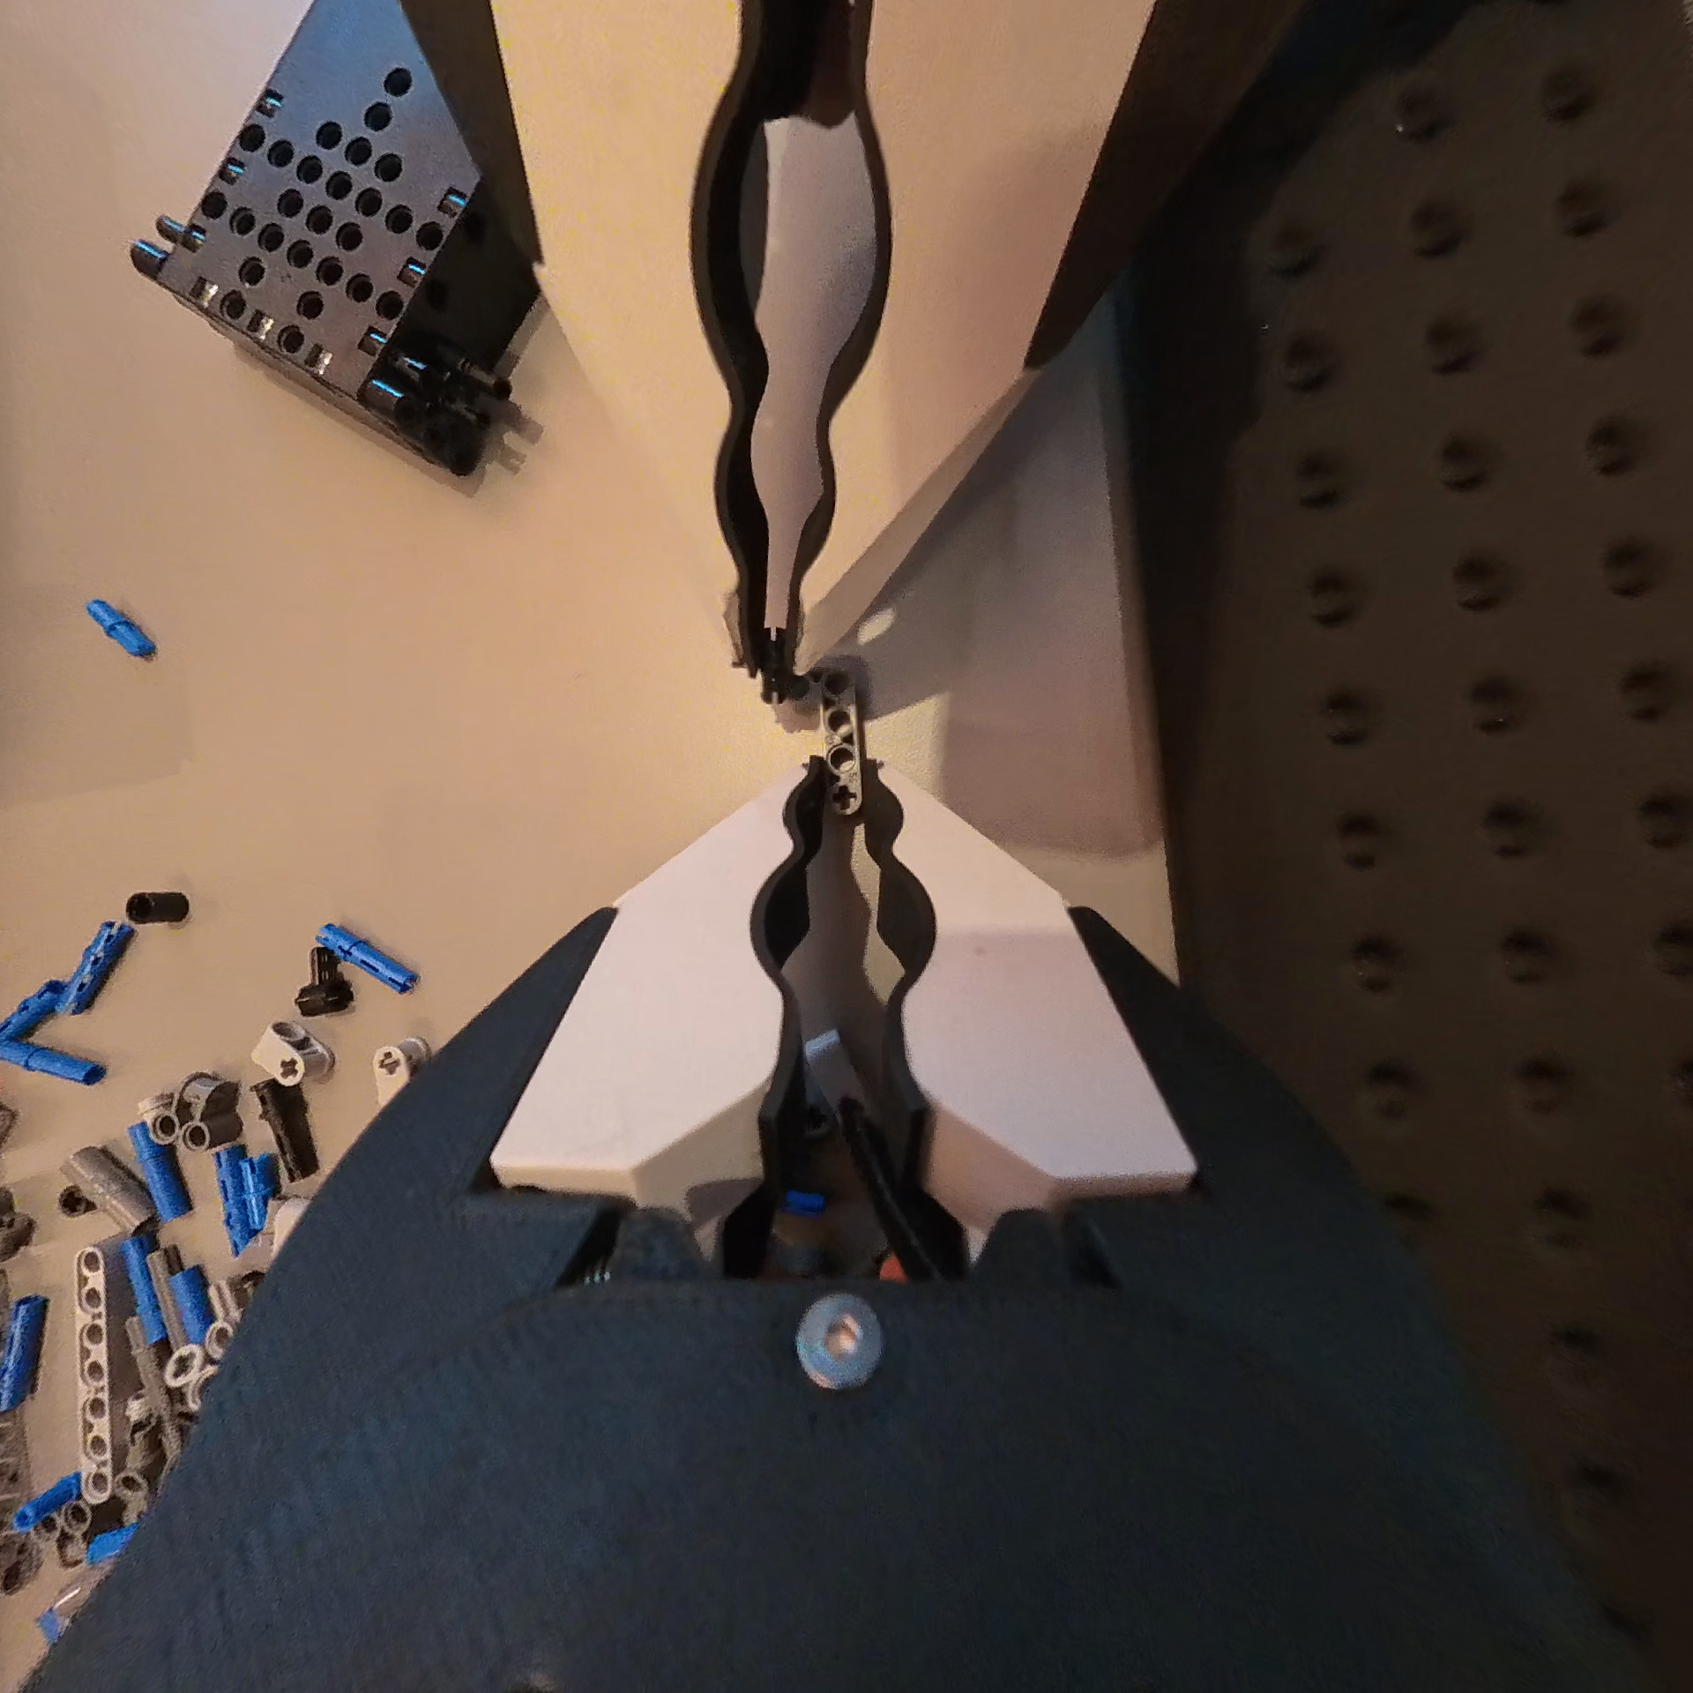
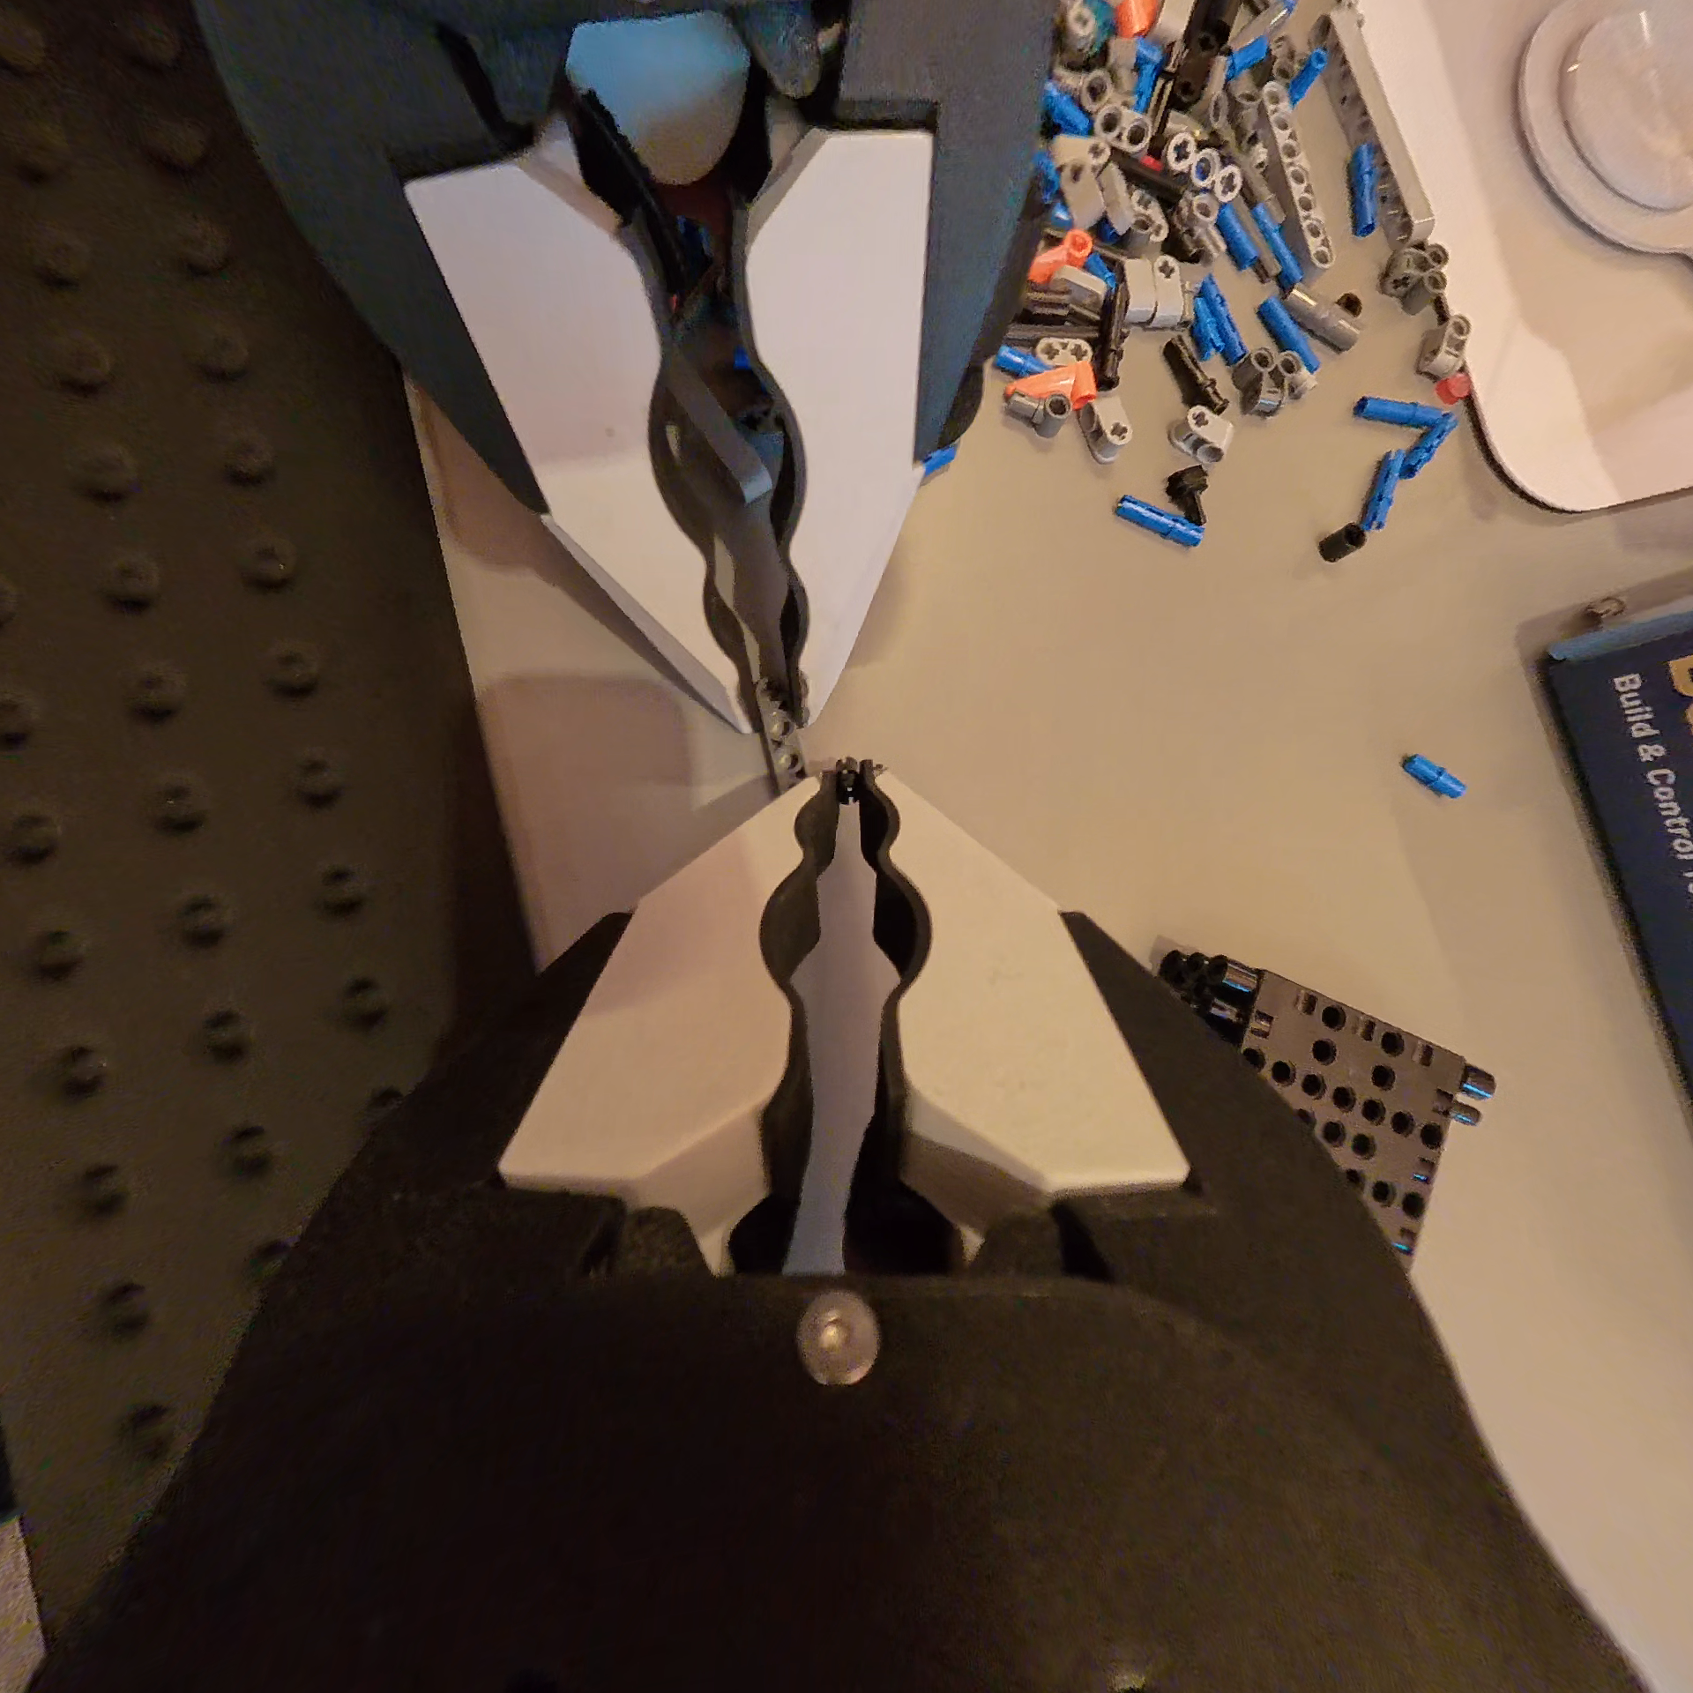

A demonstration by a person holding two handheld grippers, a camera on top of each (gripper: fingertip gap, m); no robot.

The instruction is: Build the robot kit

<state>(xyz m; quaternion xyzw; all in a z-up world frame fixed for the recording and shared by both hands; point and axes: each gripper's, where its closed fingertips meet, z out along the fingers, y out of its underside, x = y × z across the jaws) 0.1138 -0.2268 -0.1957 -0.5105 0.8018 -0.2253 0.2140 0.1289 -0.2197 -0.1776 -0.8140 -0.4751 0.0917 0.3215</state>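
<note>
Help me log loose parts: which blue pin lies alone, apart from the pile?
The single blue pin on bare table between the parts pile and the blue booklet; it also shows alone in the left wrist view. The others lie clustered by the pile.

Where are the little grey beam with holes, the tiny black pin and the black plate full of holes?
grey beam (image 1: 841,744), left wrist view, its holed face.
black pin (image 1: 775,661), left wrist view, its shaft.
black plate (image 1: 316,220), left wrist view, its holed top.

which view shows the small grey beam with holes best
The left wrist view: the grey holed beam faces the camera, clamped in the left gripper. The right wrist view shows it edge-on, partly hidden.
</note>
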